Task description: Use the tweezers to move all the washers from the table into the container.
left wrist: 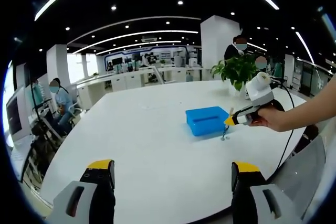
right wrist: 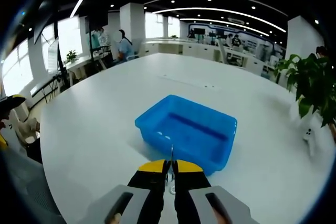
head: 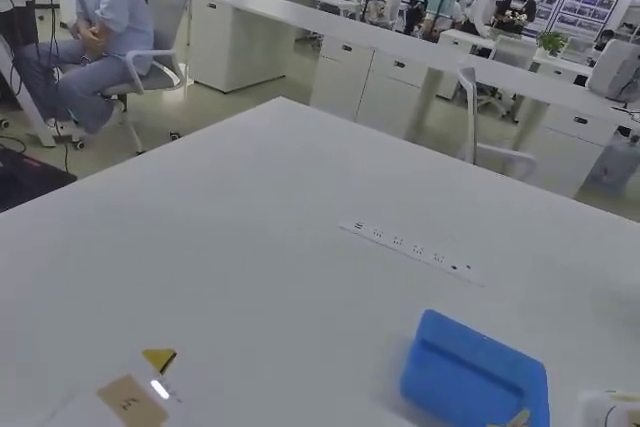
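A blue plastic container (head: 470, 377) sits on the white table (head: 250, 247) near its front right. My right gripper (right wrist: 169, 166) is shut on thin metal tweezers (right wrist: 171, 156), whose tips point at the near wall of the container (right wrist: 186, 132). In the left gripper view a hand holds the right gripper (left wrist: 252, 114) beside the container (left wrist: 206, 120), with the tweezers (left wrist: 225, 132) pointing down at the table. My left gripper (left wrist: 172, 169) is open with nothing between its jaws and stands well back from the container; its yellow tip (head: 158, 359) sits low on the left. I cannot make out any washers.
A strip of power sockets (head: 410, 247) is set into the tabletop behind the container. A potted plant (left wrist: 239, 72) stands at the table's far edge. A person sits on an office chair (head: 100, 27) beyond the table's left side. More desks and people are behind.
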